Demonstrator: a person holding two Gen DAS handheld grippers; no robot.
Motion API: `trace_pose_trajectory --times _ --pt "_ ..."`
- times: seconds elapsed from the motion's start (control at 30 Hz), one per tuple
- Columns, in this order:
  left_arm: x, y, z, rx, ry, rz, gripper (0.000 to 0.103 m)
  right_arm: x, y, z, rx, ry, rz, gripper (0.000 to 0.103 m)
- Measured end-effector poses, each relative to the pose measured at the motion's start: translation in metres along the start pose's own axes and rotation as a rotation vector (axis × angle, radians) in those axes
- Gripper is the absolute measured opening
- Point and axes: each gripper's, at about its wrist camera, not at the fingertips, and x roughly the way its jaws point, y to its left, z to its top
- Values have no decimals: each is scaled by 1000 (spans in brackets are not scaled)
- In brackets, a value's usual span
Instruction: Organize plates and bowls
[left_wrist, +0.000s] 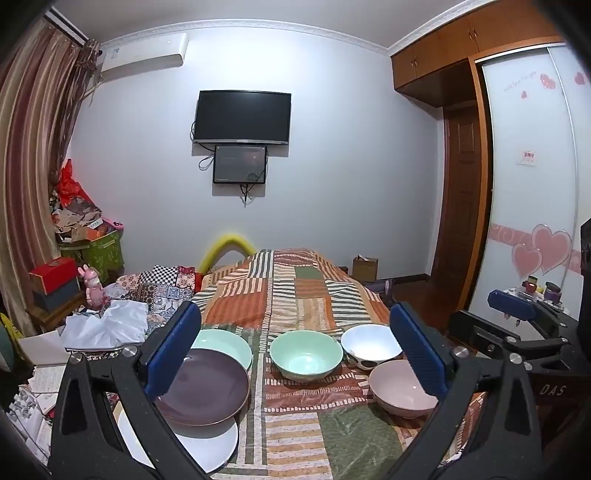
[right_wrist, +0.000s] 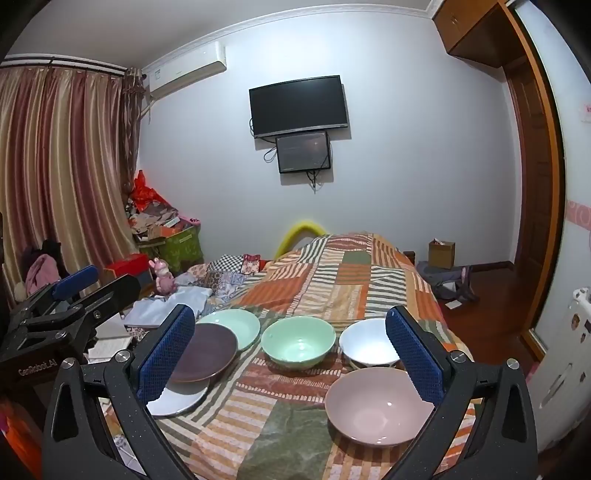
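Both tongs stand spread wide and hold nothing, each hovering above the near end of a bed (left_wrist: 306, 288) covered in a patchwork quilt. Left tongs (left_wrist: 295, 354) frame the crockery from the left; right tongs (right_wrist: 291, 362) frame it from the right, and each pair shows at the edge of the other's view. Three plates lie overlapping on the left side of the quilt: a white plate (right_wrist: 177, 400) nearest, a purple plate (right_wrist: 207, 350) resting partly on it, and a green plate (right_wrist: 236, 326) farthest, tucked under the purple one's far rim. To their right, apart from them, sits a green bowl (right_wrist: 298, 341), upright. Farther right is a white bowl (right_wrist: 365, 341), and in front of it a pink bowl (right_wrist: 376, 406); the two seem to touch or nearly so. All three bowls are upright and empty. A pink bunny figure (right_wrist: 162, 277) stands beside the bed on the left among cloth and papers. On the far wall hang a dark TV (right_wrist: 299, 105) and a smaller screen (right_wrist: 303, 152) just below it; striped curtains (right_wrist: 62, 158) fill the left.
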Motion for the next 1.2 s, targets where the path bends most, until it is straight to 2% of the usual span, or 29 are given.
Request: trace_pose_trajectory --times 1.2 --pt "-3 0 -2 6 -4 -13 103 -4 -2 1 8 -5 -7 103"
